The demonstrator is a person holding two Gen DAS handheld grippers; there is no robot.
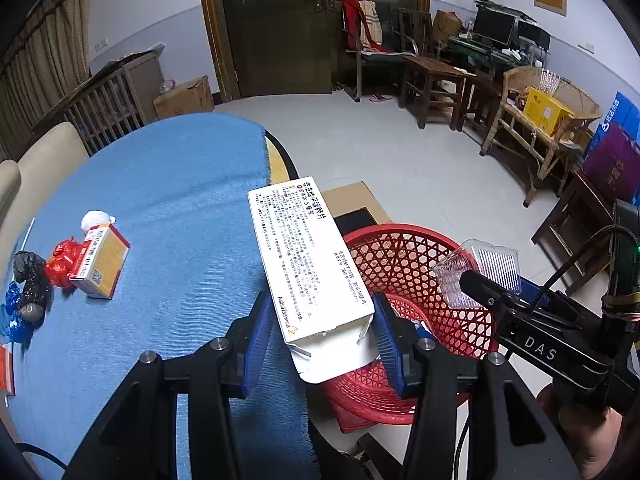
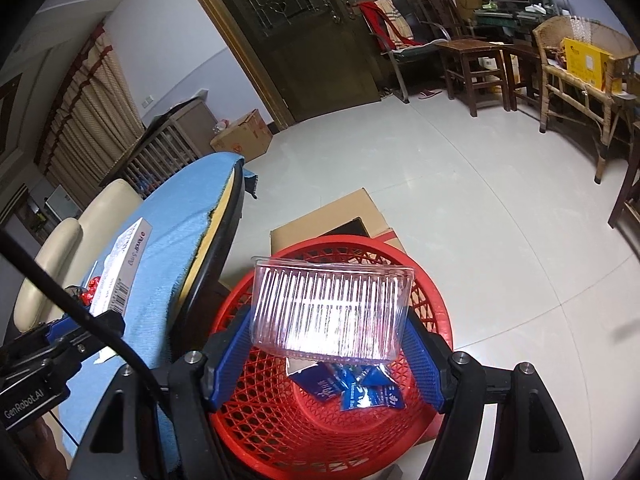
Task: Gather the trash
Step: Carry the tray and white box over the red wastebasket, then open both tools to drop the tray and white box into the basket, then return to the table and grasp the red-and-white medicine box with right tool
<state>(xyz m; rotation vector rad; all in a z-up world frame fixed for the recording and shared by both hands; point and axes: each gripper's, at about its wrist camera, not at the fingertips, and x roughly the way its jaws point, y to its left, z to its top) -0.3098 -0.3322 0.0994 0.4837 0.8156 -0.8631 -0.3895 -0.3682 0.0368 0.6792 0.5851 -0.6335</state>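
Observation:
My left gripper [image 1: 318, 340] is shut on a long white medicine box [image 1: 308, 256], held over the table's right edge beside the red mesh basket [image 1: 404, 264]. My right gripper [image 2: 330, 344] is shut on a clear plastic tray [image 2: 328, 312], held just above the basket [image 2: 240, 412]; the tray also shows in the left wrist view [image 1: 480, 272]. Blue wrappers [image 2: 352, 392] lie in the basket's bottom. On the blue cloth [image 1: 168, 208] at the left lie an orange-and-white box [image 1: 102, 266], a white wad [image 1: 96, 221], red wrapper [image 1: 60, 264], and a dark wrapper [image 1: 30, 280].
The basket stands on the floor by a cardboard box [image 2: 328, 216], next to the table's edge [image 2: 228, 216]. A beige chair [image 1: 44, 160] is behind the table. Wooden chairs [image 1: 436, 84] and a wicker bench [image 1: 536, 128] line the far wall.

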